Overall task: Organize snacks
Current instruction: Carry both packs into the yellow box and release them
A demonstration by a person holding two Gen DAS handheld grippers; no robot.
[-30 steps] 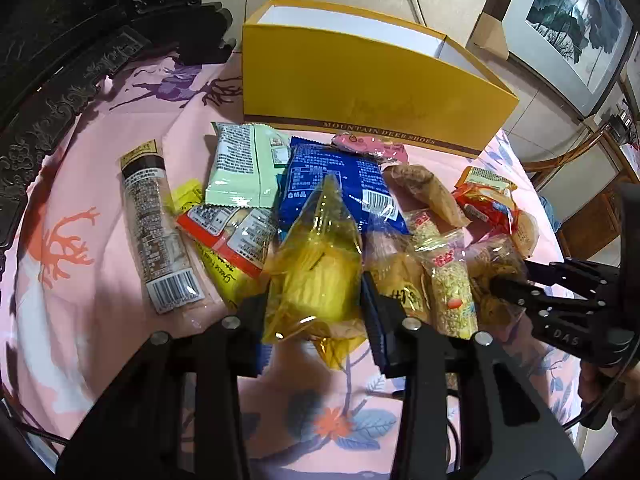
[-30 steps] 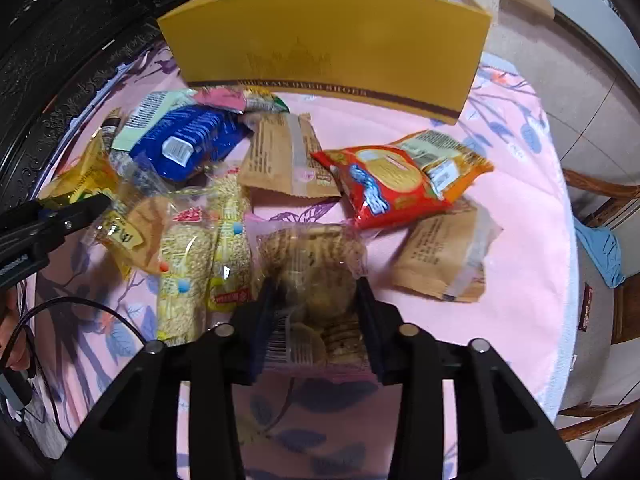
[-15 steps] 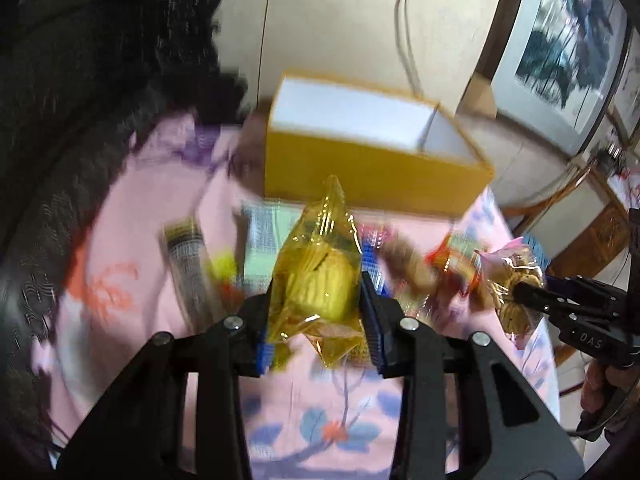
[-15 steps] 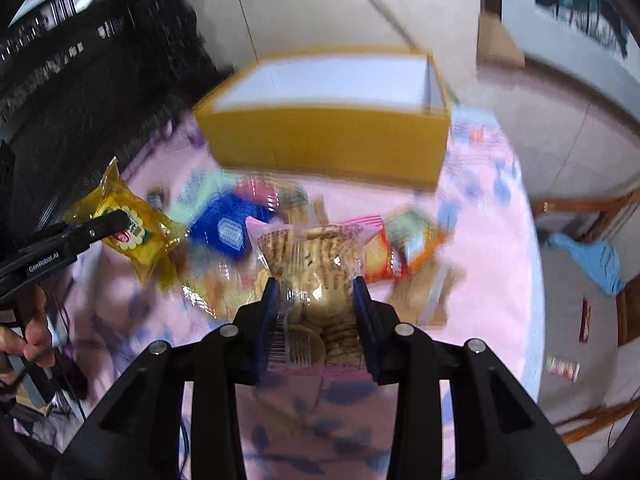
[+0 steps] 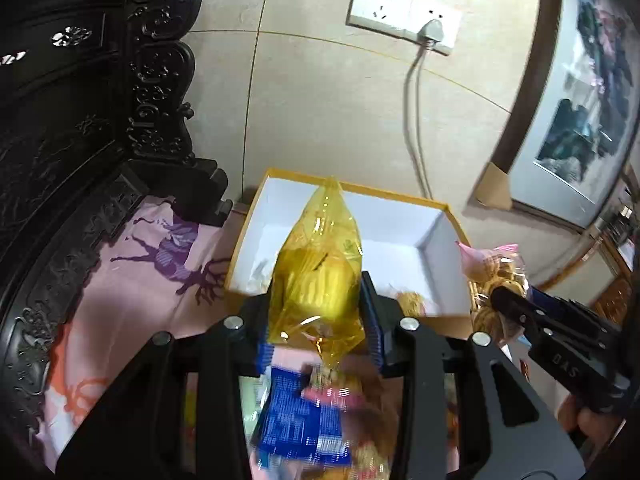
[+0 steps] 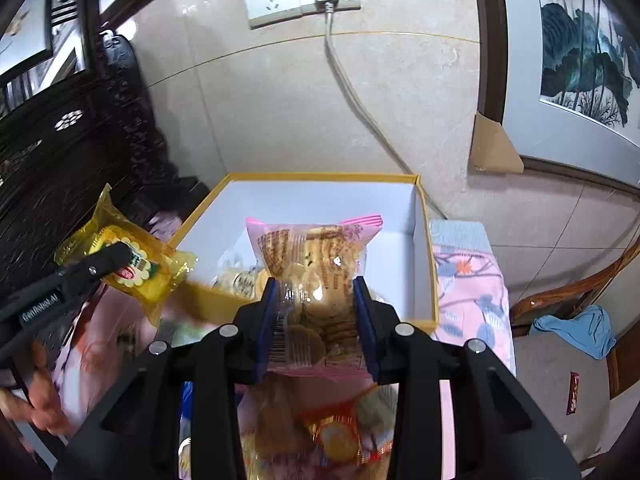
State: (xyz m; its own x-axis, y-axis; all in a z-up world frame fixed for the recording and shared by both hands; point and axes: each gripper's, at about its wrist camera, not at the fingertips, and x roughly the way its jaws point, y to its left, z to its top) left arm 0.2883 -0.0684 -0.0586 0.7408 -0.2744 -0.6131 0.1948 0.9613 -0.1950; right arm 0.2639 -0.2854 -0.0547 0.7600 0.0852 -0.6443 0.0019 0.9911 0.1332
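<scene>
Both pairs of jaws are pinching packets. Left gripper (image 5: 318,312) clamps a yellow packet (image 5: 320,276) by its sides, long axis running straight away from the camera, the sealed tip aimed over the box (image 5: 400,224). Right gripper (image 6: 316,316) squeezes a biscuit packet (image 6: 312,256) the same way, its pink top seam pointing toward the box's far wall. Each packet hangs above the near rim of the box, off the pink cloth (image 5: 132,288). From the right wrist, the yellow packet's printed face (image 6: 134,266) shows (hidden from the left wrist), as do a hand (image 6: 40,400) and a chair (image 6: 576,300). Loose snacks below are blurred.
</scene>
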